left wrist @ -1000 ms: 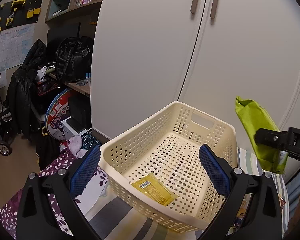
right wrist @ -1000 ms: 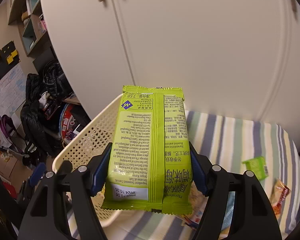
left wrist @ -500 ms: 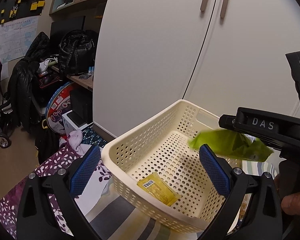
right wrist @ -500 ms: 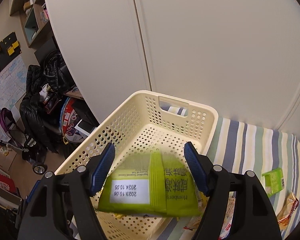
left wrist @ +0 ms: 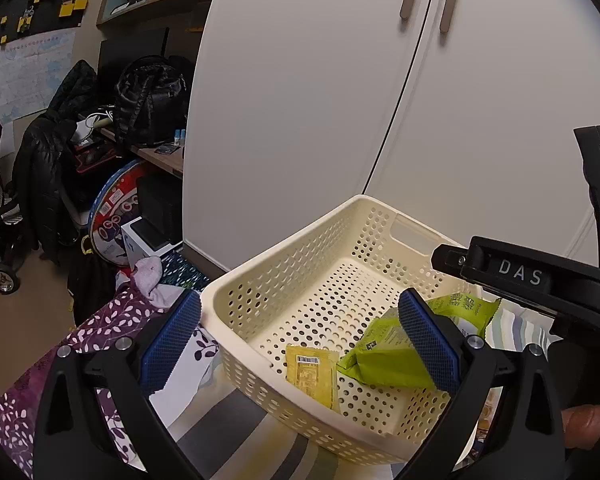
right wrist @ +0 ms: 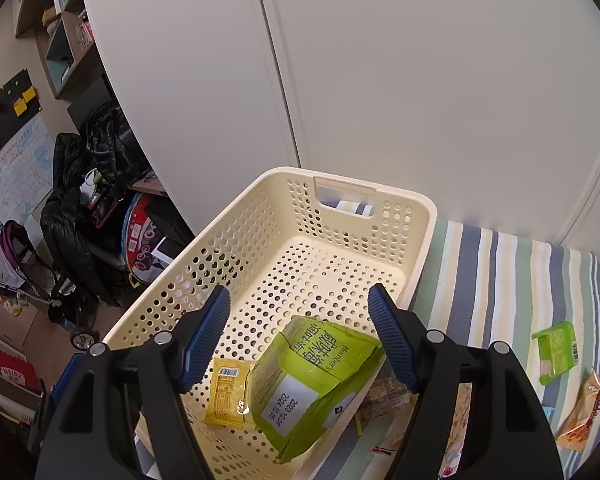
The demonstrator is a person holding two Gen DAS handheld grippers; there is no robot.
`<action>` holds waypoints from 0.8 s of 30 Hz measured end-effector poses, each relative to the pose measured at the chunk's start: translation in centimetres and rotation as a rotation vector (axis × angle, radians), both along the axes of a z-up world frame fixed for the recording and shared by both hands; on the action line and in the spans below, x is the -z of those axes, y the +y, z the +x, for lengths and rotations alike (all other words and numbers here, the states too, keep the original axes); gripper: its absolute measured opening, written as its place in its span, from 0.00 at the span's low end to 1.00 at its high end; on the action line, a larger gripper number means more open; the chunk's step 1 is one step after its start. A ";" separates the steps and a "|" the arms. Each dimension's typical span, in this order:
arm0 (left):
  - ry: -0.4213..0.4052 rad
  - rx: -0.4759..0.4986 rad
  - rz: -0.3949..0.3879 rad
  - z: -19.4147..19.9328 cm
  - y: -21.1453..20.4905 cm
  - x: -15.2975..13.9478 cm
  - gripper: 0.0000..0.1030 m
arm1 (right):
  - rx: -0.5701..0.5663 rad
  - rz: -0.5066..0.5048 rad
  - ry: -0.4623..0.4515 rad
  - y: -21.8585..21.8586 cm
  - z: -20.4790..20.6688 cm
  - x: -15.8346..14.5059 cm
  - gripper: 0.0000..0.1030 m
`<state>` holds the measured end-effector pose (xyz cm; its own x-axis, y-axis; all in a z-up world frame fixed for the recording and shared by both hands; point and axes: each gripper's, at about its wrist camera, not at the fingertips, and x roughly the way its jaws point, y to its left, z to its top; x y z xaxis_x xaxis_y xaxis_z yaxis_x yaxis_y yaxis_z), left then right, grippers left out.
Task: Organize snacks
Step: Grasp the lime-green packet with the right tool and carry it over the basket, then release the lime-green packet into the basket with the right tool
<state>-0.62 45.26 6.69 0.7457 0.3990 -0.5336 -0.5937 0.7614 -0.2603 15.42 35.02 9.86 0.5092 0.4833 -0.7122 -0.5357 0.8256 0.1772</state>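
Two snack packets are seen inside a cream perforated basket (right wrist: 418, 216), which is set on a striped cloth (right wrist: 512, 280) in front of white cupboard doors (right wrist: 420, 80). Off to the left, dark coats (right wrist: 66, 216), a black bag (left wrist: 150, 92) and a pushchair (right wrist: 28, 276) are crowded along the wall, well apart from the basket. The left gripper (left wrist: 300, 344) is held wide apart with nothing between its blue pads, its near edge poised over the basket's front corner. A small yellow packet (right wrist: 228, 392) is laid flat on the basket floor, and just beside it on the right a larger green packet (right wrist: 312, 376) is propped at a tilt against the right wall, its long axis slanted from the near left up toward the far right, label side up. The right gripper (right wrist: 300, 332) is spread wide above the green packet and nothing is gripped by it. Part of the green packet is hidden by a gripper finger in the left view. More snacks are scattered on the cloth to the right: a green pouch (right wrist: 556, 350) and an orange wrapper (right wrist: 584, 412), the latter cut off by the rim of the view. Items under the right gripper's arm are too obscured to be identified.
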 end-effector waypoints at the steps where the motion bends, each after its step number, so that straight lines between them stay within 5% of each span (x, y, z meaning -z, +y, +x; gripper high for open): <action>1: 0.001 0.003 -0.001 0.1 0.0 0.0 0.97 | 0.000 0.009 0.002 -0.2 0.0 -0.1 0.69; 13: -0.001 0.005 -0.020 0.3 0.0 0.2 0.97 | -0.065 0.118 0.100 -0.2 -0.2 0.1 0.77; 24: -0.016 0.007 -0.027 -0.2 0.0 0.0 0.97 | -0.212 0.410 0.391 -0.6 -0.5 1.0 0.77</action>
<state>-0.78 45.26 6.68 0.7572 0.3794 -0.5318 -0.5837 0.7584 -0.2901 14.94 34.45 8.83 0.1097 0.8206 -0.5609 -0.5121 0.5304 0.6757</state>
